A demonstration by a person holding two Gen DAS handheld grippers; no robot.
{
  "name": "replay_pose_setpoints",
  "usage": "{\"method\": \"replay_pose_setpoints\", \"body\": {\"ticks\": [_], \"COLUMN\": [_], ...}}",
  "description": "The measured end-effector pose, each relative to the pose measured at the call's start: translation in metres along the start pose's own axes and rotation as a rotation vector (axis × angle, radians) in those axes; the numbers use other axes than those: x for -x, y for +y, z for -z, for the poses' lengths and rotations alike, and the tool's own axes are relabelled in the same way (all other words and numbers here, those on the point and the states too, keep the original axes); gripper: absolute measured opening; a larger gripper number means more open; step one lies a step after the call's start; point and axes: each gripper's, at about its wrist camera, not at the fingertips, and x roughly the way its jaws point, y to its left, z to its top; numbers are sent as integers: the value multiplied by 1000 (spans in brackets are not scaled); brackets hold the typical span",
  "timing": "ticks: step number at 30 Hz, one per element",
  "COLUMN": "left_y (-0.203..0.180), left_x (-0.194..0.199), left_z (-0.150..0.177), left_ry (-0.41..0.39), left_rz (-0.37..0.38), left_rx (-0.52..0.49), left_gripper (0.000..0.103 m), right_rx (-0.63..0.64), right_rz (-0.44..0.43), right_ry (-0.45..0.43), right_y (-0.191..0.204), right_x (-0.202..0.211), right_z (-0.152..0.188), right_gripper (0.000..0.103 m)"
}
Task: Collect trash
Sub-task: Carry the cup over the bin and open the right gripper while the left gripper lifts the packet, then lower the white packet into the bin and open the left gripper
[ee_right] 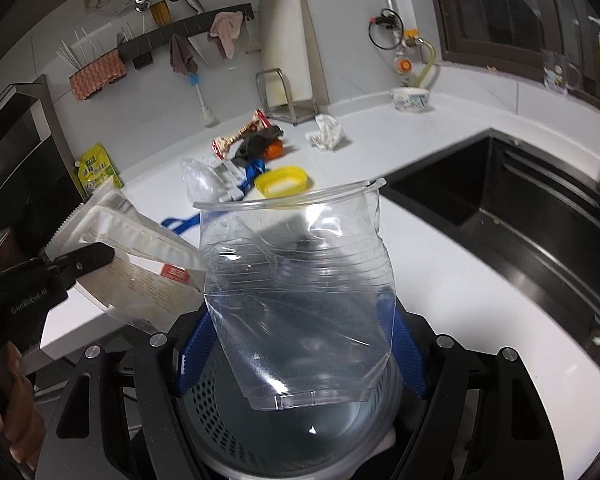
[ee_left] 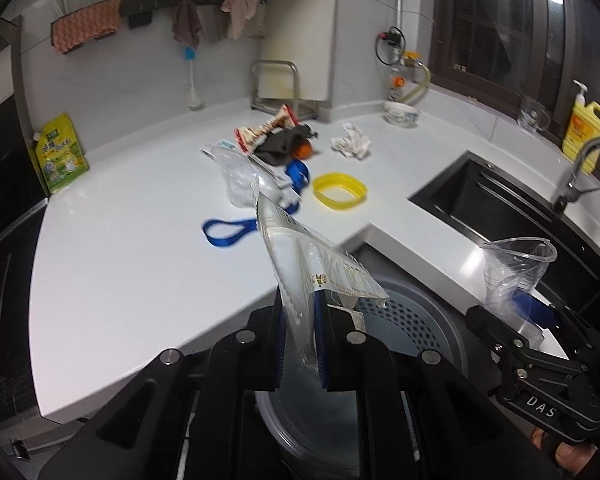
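Left tool [ee_left: 300, 344] clamped tight on a flat white wrapper [ee_left: 300, 264], pads together on its lower edge, wrapper standing up and leaning out over the bin [ee_left: 412, 316]. Right tool [ee_right: 300, 344] spread wide but gripping a crushed clear cup [ee_right: 296, 280] between its blue pads [ee_right: 404, 344], cup mouth up, bin [ee_right: 216, 392] directly beneath. Both pieces of trash carried off the bench [ee_left: 140, 264] and poised above the perforated grey bin standing just below the bench edge: apparently the drop step. Next move, as judged: lower slightly, part the pads, let each piece fall inside the rim, without one tool crowding the other, since both hang close over the same opening. Risk: light wrapper clinging to a pad or sliding out past the rim. More trash left on the bench, well apart from the tools: crumpled clear bag [ee_left: 240, 180], red snack packet [ee_left: 264, 130], dark wad with an orange piece [ee_left: 288, 146], crumpled tissue [ee_left: 350, 142], yellow lid [ee_left: 340, 190], blue strap [ee_left: 228, 232]. Sink [ee_left: 500, 204] to the right, bowl [ee_left: 401, 114] at the back corner, green pouch [ee_left: 60, 152] by the wall; none of these in the way of the drop.
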Motion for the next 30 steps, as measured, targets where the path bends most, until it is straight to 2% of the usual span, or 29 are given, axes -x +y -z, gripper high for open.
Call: {"method": "replay_pose_setpoints", "body": {"ticks": [10,16,20,22,23,24,26,30], "left_y": [-19,-17,-13,-12,-11,-10,-8,-6], "left_x": [-29,-49,-56,-57,-57,-57,-55,-54], "left_z": [31,44,47,48,48,48,48,47], "left_ry": [88,141,160,160,160,160,147,139], "left_rz": [53,52,25,15,15,15,5,-8], "left_rx": [-37,-34,-26,-23,-19,-15,-8,-5], "left_gripper": [13,13,16,22,33,48,68,68], "right_rx": [-25,-34,-36,-36,-36,-35,-31,-27], "right_rz": [23,15,18,17,19,21,30,35], "right_ry": [89,139,157,167,170,174,172,168], "right_y": [-14,-17,-19,-20,-20,-21,-20,-20], "right_x": [-17,-40,-50,-53,-54,-55,-55,-54], "right_z": [37,45,48,48,48,48,48,47], "right_gripper": [74,74,74,75,75,75,77,79]}}
